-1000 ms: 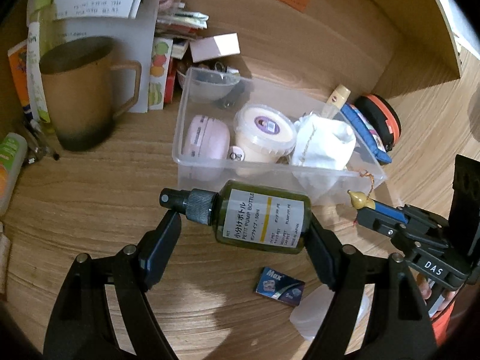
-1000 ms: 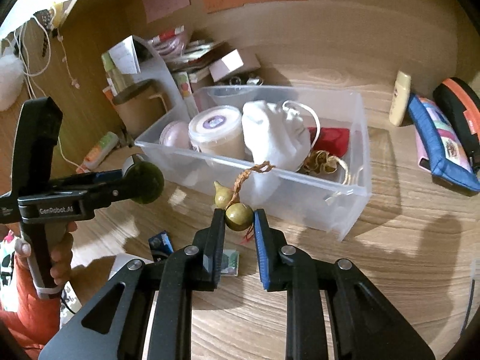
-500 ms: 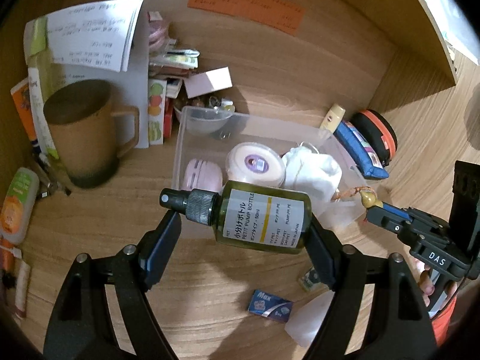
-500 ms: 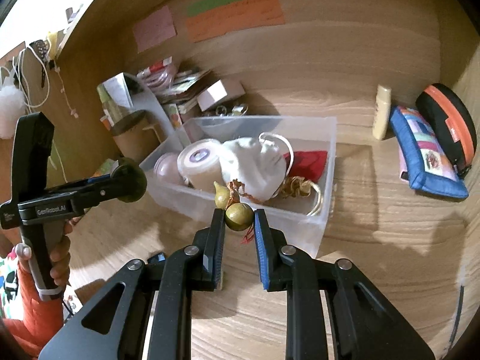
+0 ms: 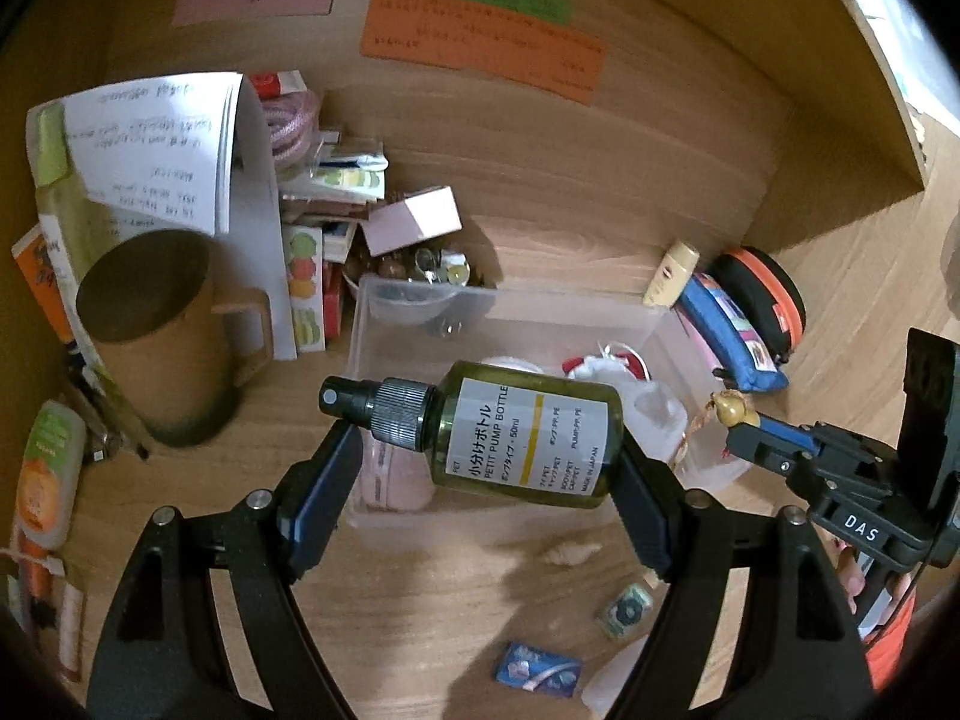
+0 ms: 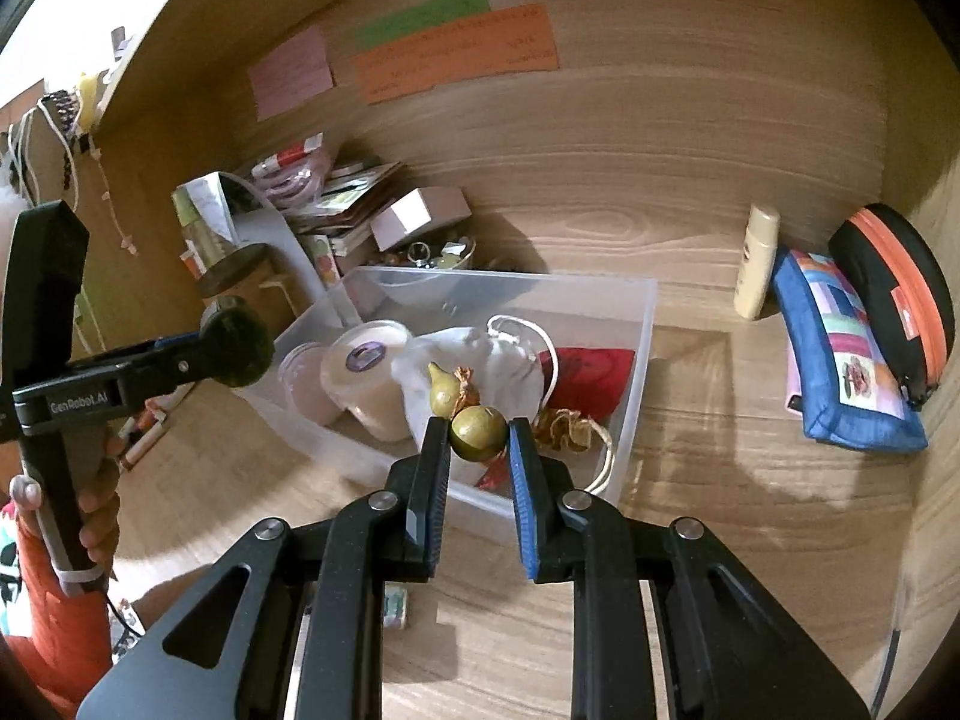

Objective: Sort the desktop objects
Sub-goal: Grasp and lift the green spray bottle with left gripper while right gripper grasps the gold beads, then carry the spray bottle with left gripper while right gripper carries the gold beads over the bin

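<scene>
My left gripper [image 5: 480, 468] is shut on a green pump bottle [image 5: 516, 432] with a black spray cap, held sideways above the near edge of a clear plastic bin [image 5: 510, 315]. My right gripper [image 6: 477, 450] is shut on a small olive gourd charm [image 6: 477, 426] with a brown cord, held over the bin's near side [image 6: 636, 360]. The bin holds a round lidded tub [image 6: 366, 360], a white drawstring pouch [image 6: 480, 360] and a red item [image 6: 585, 369]. The right gripper shows at the right of the left wrist view [image 5: 744, 426].
A brown mug [image 5: 156, 330], papers and boxes stand at the back left. A cream tube [image 6: 756, 261], blue pouch [image 6: 840, 336] and black-orange case [image 6: 900, 288] lie at the right. Small packets [image 5: 537, 669] and a shell [image 5: 570, 552] lie on the desk near me.
Both grippers have risen and pulled back from the bin, still holding the bottle and the gourd charm; more of the back wall and its notes is in view.
</scene>
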The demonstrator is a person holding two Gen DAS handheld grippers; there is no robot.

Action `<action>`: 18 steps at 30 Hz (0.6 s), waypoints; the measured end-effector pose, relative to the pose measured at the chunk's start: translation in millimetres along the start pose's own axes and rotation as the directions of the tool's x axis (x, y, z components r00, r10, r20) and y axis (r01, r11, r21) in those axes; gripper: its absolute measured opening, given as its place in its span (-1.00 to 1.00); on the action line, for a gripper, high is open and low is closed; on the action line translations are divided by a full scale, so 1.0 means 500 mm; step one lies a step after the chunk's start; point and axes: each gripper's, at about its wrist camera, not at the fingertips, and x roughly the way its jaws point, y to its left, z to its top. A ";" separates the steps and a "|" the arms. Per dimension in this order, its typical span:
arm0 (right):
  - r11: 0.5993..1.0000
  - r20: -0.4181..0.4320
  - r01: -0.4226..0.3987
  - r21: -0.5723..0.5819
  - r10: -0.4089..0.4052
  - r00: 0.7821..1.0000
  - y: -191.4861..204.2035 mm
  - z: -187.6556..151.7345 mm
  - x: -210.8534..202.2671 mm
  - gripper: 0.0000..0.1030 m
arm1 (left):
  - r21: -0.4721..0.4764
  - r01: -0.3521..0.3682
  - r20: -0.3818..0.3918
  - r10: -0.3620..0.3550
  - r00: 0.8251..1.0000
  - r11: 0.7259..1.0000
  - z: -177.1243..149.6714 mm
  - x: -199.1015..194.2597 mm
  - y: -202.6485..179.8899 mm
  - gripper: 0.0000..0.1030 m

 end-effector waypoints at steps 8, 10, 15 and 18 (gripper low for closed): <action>0.999 -0.011 0.010 0.042 -0.010 1.000 -0.036 0.027 0.029 -0.66 | -0.004 -0.017 -0.012 0.017 1.000 1.000 0.031 0.044 0.015 0.55; 0.999 -0.016 0.020 0.039 -0.019 1.000 -0.039 0.032 0.036 -0.66 | -0.003 -0.021 -0.018 0.021 1.000 1.000 0.037 0.055 0.019 0.55; 0.999 -0.030 0.049 0.016 -0.048 0.998 -0.045 0.048 0.056 -0.66 | -0.001 -0.037 -0.029 0.037 0.999 0.999 0.052 0.079 0.025 0.55; 0.998 -0.042 0.064 -0.006 -0.065 0.997 -0.043 0.058 0.072 -0.66 | 0.002 -0.052 -0.032 0.052 0.998 0.999 0.060 0.093 0.026 0.55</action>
